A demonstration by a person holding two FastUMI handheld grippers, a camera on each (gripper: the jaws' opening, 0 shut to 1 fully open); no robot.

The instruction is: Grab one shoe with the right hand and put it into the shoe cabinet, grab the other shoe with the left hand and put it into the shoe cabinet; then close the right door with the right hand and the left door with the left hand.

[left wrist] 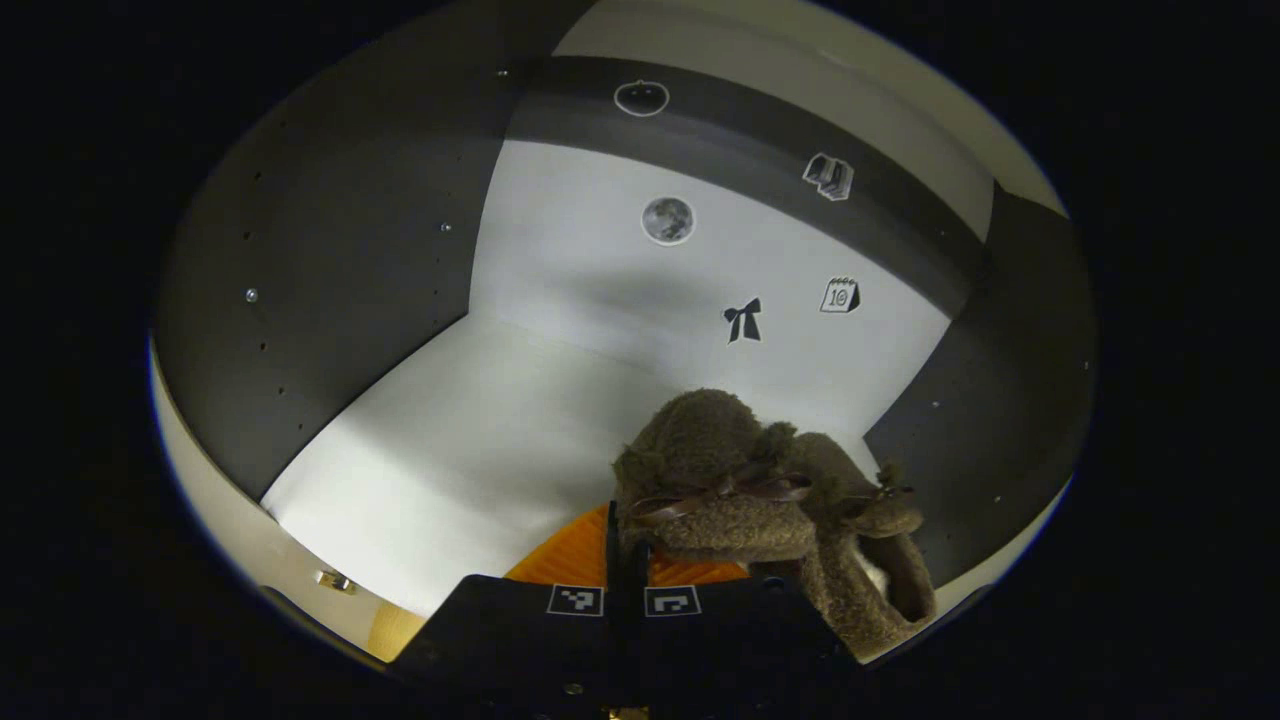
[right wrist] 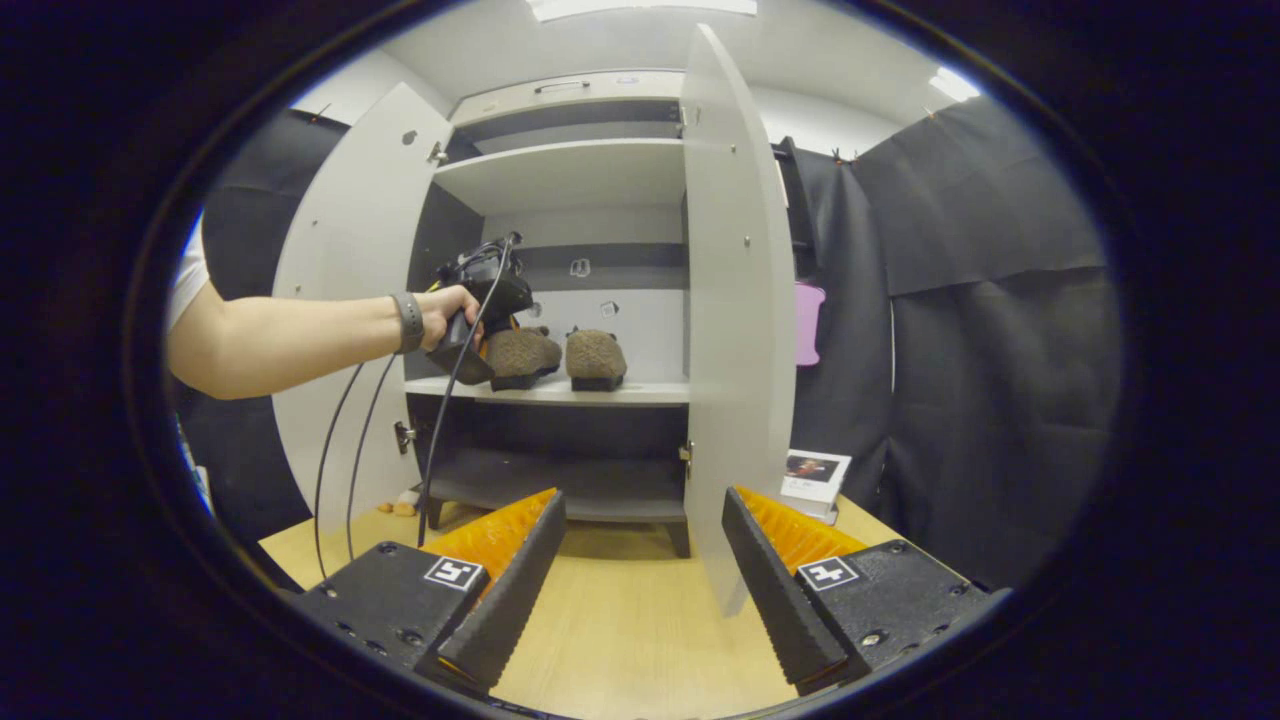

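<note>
In the left gripper view, a fuzzy brown shoe (left wrist: 720, 480) with a ribbon bow sits on the white cabinet shelf (left wrist: 450, 450). My left gripper (left wrist: 626, 535) is shut on that shoe's near rim. The second brown shoe (left wrist: 880, 545) lies touching it on the right. In the right gripper view both shoes stand side by side on the middle shelf (right wrist: 620, 393): the held shoe (right wrist: 522, 355) and the other shoe (right wrist: 596, 360). A hand holds the left gripper (right wrist: 487, 300) at the held shoe. My right gripper (right wrist: 640, 560) is open and holds nothing, low in front of the cabinet.
Both cabinet doors stand open: the left door (right wrist: 345, 300) and the right door (right wrist: 735, 300), whose edge faces my right gripper. Cables (right wrist: 350, 450) hang from the left hand. A wooden surface (right wrist: 620, 630) lies below. A small box (right wrist: 815, 478) sits right of the cabinet.
</note>
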